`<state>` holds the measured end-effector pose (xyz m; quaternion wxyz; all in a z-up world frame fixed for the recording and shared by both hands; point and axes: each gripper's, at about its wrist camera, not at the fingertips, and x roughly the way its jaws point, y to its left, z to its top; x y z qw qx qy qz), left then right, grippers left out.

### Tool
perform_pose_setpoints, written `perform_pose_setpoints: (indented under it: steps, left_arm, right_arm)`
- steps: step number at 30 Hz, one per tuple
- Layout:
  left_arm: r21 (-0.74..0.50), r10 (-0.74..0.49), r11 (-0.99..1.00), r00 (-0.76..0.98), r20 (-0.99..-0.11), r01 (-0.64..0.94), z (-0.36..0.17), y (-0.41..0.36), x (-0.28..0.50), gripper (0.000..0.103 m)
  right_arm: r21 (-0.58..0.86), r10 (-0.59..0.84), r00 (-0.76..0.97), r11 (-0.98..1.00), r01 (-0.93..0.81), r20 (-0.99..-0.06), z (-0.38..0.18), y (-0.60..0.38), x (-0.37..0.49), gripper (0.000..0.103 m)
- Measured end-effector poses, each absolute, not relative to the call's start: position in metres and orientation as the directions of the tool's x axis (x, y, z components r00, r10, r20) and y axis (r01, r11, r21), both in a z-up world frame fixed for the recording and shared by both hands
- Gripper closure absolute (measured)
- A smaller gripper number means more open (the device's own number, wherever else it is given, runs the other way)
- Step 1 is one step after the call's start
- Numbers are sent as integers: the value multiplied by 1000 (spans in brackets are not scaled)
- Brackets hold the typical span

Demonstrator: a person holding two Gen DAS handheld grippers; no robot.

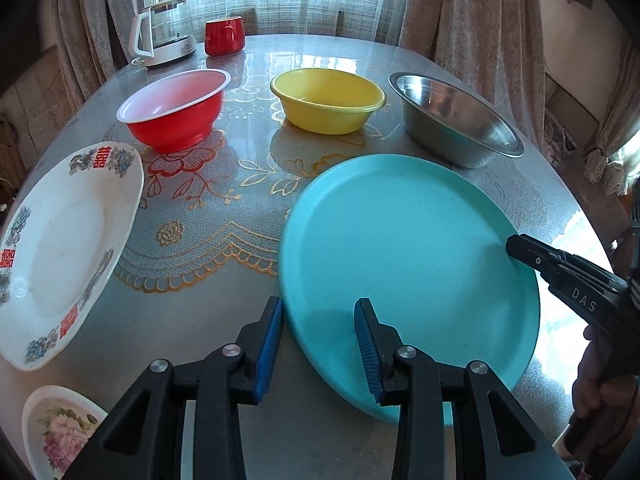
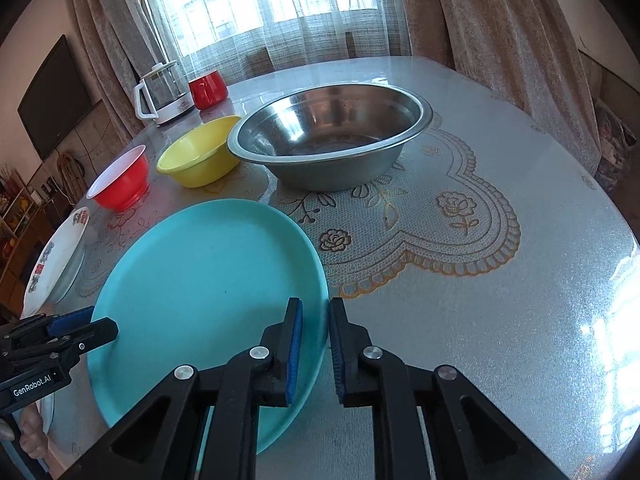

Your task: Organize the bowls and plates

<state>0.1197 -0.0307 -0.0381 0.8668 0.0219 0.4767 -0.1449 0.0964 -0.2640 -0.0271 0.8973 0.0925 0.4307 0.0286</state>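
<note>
While the right gripper point(image 2: 314, 344) pinches the near right rim of the turquoise plate point(image 2: 200, 280), its blue pads stand nearly together with the rim between them. Seen from the left wrist camera, that same gripper point(image 1: 514, 246) reaches in from the right with its black tip laid on the plate's right edge, and a hand point(image 1: 600, 376) holds its grip lower down.

The left gripper point(image 1: 318, 344) straddles the opposite, near left rim of the turquoise plate point(image 1: 408, 264): one blue pad sits just outside the edge over the table, the other over the plate's inner surface. A clear gap shows between the pads, so they stand partly open and do not press the rim. From the right wrist camera this gripper point(image 2: 88, 326) appears at the plate's left edge.

The plate itself lies on the lace-patterned table point(image 2: 500, 320), toward the near side, between the two grippers.

Beyond it, in a row across the table, stand a red bowl point(image 1: 176, 110), a yellow bowl point(image 1: 328, 100) and a steel bowl point(image 1: 456, 120), all upright and apart from one another. To the left of the turquoise plate lies a white patterned plate point(image 1: 68, 244), and nearer still a small floral dish point(image 1: 56, 428). At the far edge, by the curtained window, a glass kettle point(image 1: 164, 36) stands beside a red mug point(image 1: 224, 36).
</note>
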Motion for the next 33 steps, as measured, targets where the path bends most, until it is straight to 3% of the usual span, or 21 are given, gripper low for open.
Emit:
perform_pose_setpoints:
  steps: [8,16,33]
  left_arm:
    - [-110,-232,960,514,-826,258,-39,-30,120,66]
    - [-129,-230,966,517,-825,225,-38,-20,118,83]
    - [-115,-176,984,599,-781,140,-19,0,108,79]
  right_arm:
    - [121,95,628,993,-1,-772,-26,-258,99,89]
    - [127,77,614,991,37,-785,-25,-263,99,80]
    - [73,-17,673,992,105,-740,-2,-260,86,73]
